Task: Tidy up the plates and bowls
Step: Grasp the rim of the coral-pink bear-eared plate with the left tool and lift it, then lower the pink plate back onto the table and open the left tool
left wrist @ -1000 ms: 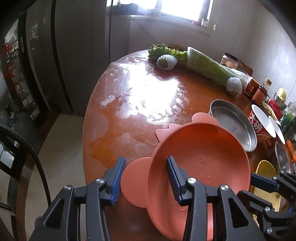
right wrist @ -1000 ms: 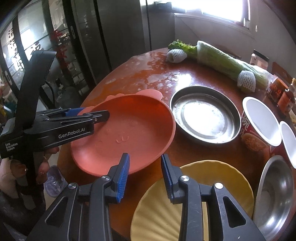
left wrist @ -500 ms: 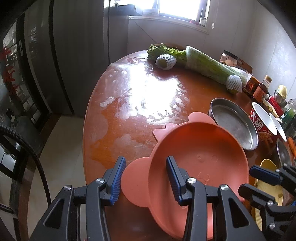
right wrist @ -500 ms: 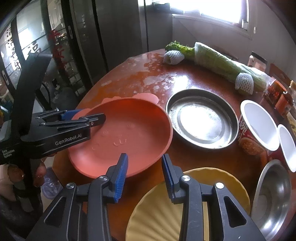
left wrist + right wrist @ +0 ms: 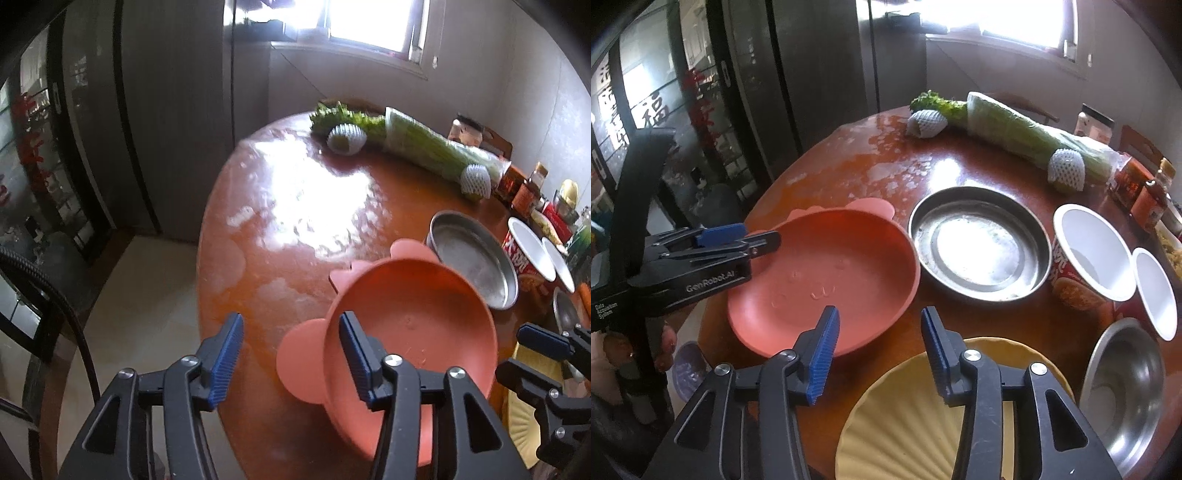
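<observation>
Both jaws have just been opening: left gripper (image 5: pixel 291 354) is straddling the pink plate's (image 5: pixel 827 280) ear unclamped; right gripper (image 5: pixel 879 341) is hovering spread above the table (image 5: pixel 990 317).

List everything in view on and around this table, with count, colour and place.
Eared plate: one, salmon pink, near left edge of table.
Metal pan: one, steel, right of eared plate.
Scalloped plate: one, yellow, nearest edge.
Metal bowl: one, steel, right of scalloped plate.
Noodle cups: two, red with white insides, far right.
Cabbage: one, green, far side.
Foam-netted fruits: two, white, beside cabbage.
Jars and bottles: several, reddish, far right.
Left claw: black with blue pads, just been opening, straddling the eared plate's tab.
Right claw: same, just been opening, nothing between.
</observation>
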Demonstrator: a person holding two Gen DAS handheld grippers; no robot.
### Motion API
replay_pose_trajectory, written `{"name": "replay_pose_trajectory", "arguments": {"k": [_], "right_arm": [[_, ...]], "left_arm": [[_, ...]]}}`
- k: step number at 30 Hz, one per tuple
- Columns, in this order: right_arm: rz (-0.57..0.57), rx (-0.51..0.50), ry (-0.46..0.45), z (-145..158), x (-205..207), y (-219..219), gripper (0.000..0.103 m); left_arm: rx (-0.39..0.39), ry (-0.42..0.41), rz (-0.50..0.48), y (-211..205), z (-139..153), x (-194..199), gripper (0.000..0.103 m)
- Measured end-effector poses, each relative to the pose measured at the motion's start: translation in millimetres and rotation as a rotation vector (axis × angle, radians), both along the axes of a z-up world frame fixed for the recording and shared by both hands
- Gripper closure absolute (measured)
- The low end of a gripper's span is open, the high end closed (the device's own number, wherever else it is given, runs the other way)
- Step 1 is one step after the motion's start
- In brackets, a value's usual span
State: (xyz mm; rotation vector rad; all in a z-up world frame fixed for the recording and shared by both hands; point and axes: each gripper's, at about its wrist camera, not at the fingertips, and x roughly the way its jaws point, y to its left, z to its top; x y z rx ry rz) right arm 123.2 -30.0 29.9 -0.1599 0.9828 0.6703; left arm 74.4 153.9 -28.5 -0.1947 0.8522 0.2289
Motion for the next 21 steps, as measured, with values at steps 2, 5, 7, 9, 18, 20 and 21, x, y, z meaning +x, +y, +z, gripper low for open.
{"name": "replay_pose_trajectory", "arguments": {"k": [2,5,7,9,18,20,21], "right_arm": [[-0.010,0.010,-0.012,5.3,-1.7,-2.9,0.053],[-0.021,0.023,-0.030,14.0,-5.6,-7.7,0.051],[-0.032,0.031,-0.046,20.9,-8.2,-11.9,0.050],[-0.043,0.040,-0.058,27.1,-11.4,-17.1,0.050],[-0.089,0.074,-0.100,51.2,-32.6,-44.7,0.046],[-0.102,0.077,-0.112,55.8,-37.1,-52.1,0.046],[-0.106,0.077,-0.116,57.1,-38.8,-54.9,0.046]], "left_arm": [[0.005,-0.021,-0.002,0.3,8.6,-3.3,0.045],[0.004,-0.049,-0.011,-2.9,21.5,-9.7,0.042],[0.004,-0.068,-0.017,-6.0,29.3,-14.8,0.042],[0.001,-0.083,-0.025,-9.6,35.9,-20.0,0.041],[0.007,-0.137,-0.072,-36.6,62.9,-36.0,0.041],[0.006,-0.148,-0.087,-43.4,66.9,-39.4,0.041],[0.007,-0.150,-0.094,-46.4,68.0,-39.1,0.041]]}}
